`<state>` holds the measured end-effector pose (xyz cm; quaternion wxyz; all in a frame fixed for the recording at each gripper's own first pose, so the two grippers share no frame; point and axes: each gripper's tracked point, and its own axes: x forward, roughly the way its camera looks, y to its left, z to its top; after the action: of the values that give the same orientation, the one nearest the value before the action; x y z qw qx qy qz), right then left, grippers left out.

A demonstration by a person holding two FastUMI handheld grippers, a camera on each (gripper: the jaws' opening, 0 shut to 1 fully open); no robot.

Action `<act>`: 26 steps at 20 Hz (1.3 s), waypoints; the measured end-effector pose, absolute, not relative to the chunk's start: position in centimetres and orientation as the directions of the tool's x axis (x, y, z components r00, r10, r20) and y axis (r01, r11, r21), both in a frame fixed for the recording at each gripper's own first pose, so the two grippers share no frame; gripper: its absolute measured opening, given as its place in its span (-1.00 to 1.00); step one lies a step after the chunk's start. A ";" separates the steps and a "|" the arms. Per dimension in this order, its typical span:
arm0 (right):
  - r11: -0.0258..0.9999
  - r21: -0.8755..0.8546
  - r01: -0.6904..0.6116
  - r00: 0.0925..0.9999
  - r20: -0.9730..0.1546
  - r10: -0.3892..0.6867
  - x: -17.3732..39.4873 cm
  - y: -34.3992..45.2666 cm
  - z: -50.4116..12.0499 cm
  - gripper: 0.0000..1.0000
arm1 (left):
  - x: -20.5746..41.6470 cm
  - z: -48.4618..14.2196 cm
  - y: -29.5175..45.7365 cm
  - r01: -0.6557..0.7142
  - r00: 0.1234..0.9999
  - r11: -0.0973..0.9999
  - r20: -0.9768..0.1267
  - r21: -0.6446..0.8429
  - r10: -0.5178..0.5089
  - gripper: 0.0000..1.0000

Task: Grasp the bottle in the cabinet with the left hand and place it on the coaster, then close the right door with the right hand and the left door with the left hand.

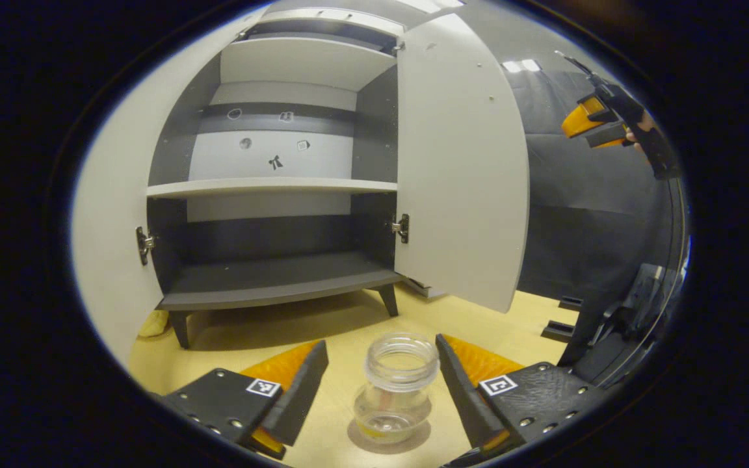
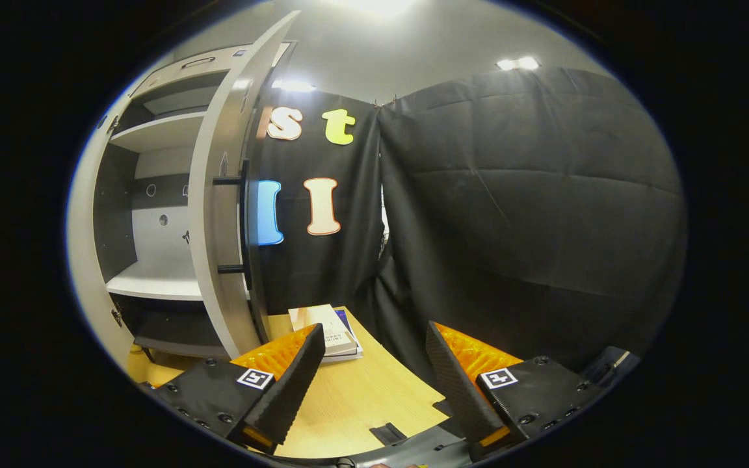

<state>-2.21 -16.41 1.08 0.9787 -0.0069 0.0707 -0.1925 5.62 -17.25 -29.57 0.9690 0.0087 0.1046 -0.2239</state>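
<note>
A clear, lidless bottle [image 1: 395, 390] stands upright on the table, on a round grey coaster [image 1: 363, 441] whose edge shows under its base. My left gripper [image 1: 381, 350] is open, with one finger on each side of the bottle and a gap to both. The cabinet [image 1: 270, 188] stands open in front, its shelves bare, its right door [image 1: 459, 162] and left door [image 1: 105, 227] both swung out. My right gripper [image 2: 374, 335] is open and holds nothing. The right door [image 2: 218, 214] is edge-on to its left, with a dark handle [image 2: 244, 224]. The right gripper [image 1: 599, 123] also shows high up to the right of that door, held in a hand.
The cabinet rests on short legs on a wooden table [image 1: 342, 325]. A small stack of books [image 2: 326, 333] lies on the table [image 2: 361, 396] behind the right door. Black cloth [image 2: 517, 214] closes off the booth to the right.
</note>
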 end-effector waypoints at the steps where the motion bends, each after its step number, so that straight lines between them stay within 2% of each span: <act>1: 0.926 -0.033 0.375 0.917 -0.136 -0.376 -2.1 -16.3 1.0 0.99 | 5.4 -29.2 -17.3 0.436 0.874 0.898 -0.211 -0.056 -0.437 0.90; 5: 0.925 0.009 0.379 0.917 -0.138 -0.374 -0.8 -17.6 1.0 0.99 | 3.6 -25.7 -15.9 0.376 0.894 0.914 -0.197 -0.153 -0.401 0.90; 6: 0.926 0.019 0.377 0.919 -0.131 -0.371 -0.2 -18.0 1.1 0.93 | 2.9 -24.3 -15.1 0.342 0.909 0.924 -0.191 -0.170 -0.371 0.90; 7: 0.928 0.026 0.371 0.922 -0.125 -0.365 0.6 -18.3 1.1 0.99 | 2.3 -22.9 -14.1 0.299 0.925 0.937 -0.186 -0.181 -0.331 1.00; 9: 0.937 0.035 0.347 0.931 -0.130 -0.340 2.5 -19.0 0.9 0.93 | 1.1 -19.8 -11.7 0.196 0.958 0.963 -0.174 -0.183 -0.228 1.00; 10: 0.943 0.039 0.331 0.937 -0.131 -0.323 3.6 -19.2 1.0 0.99 | 0.8 -18.1 -10.5 0.143 0.972 0.975 -0.163 -0.168 -0.170 0.90; 13: 0.960 0.047 0.277 0.957 -0.101 -0.271 6.0 -20.1 2.1 0.94 | 0.1 -13.3 -7.0 -0.012 0.991 0.997 -0.137 -0.074 0.002 0.89; 16: 0.977 0.040 0.207 0.976 -0.083 -0.204 8.3 -20.5 2.9 0.99 | -0.2 -8.4 -5.2 -0.115 0.987 0.993 -0.116 -0.007 0.114 0.89; 18: 0.987 0.029 0.158 0.986 -0.063 -0.156 9.3 -20.6 3.7 0.94 | -0.4 -5.5 -5.0 -0.157 0.981 0.988 -0.114 0.007 0.156 0.89; 26: 0.996 -0.015 -0.087 0.996 -0.006 0.087 11.9 -18.7 5.8 0.99 | 1.3 1.9 -5.4 -0.249 0.961 0.968 -0.120 0.015 0.249 0.89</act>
<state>11.93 -18.75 5.82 0.9990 -0.0077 0.0027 0.0433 1.32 -5.41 1.87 0.9902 0.0001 0.0605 0.1256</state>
